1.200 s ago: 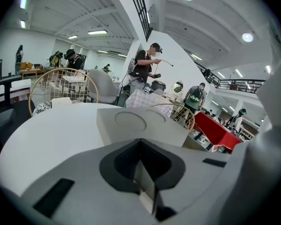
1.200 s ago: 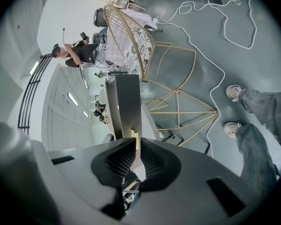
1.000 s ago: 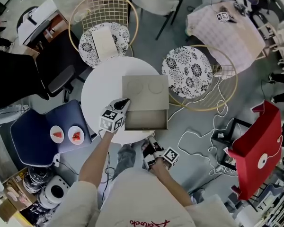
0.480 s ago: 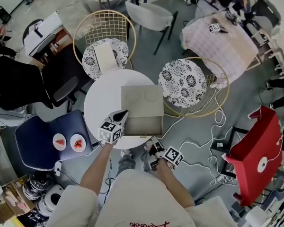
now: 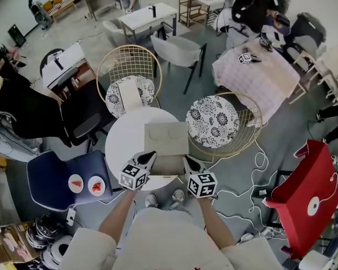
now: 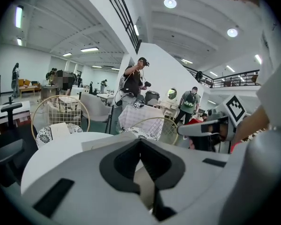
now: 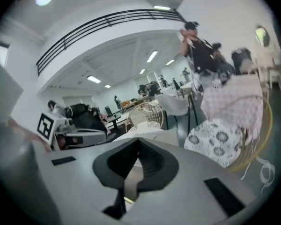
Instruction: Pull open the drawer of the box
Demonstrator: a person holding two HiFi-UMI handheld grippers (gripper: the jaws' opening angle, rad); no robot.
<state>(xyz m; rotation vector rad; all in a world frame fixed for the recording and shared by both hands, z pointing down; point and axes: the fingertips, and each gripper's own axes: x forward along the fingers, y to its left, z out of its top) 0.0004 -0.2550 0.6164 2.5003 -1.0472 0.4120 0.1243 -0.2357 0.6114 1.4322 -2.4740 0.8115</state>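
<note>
A flat beige box lies on the round white table, and its drawer stands pulled out toward me at the table's near edge. My left gripper hovers at the drawer's front left corner, jaws shut and empty. At the front right corner is my right gripper, also shut with nothing in it. In the left gripper view the left gripper points over the box top. In the right gripper view the right gripper faces across the table; the drawer is mostly hidden behind its jaws.
Two wire chairs with patterned cushions stand behind the table. A dark blue chair at the left holds two small plates. A red panel stands at the right, cables lie on the floor, and people stand farther off.
My right gripper has risen from below the table edge to the drawer's front right corner. The head view has lifted, so the table looks smaller and farther. The left gripper stayed by the drawer.
</note>
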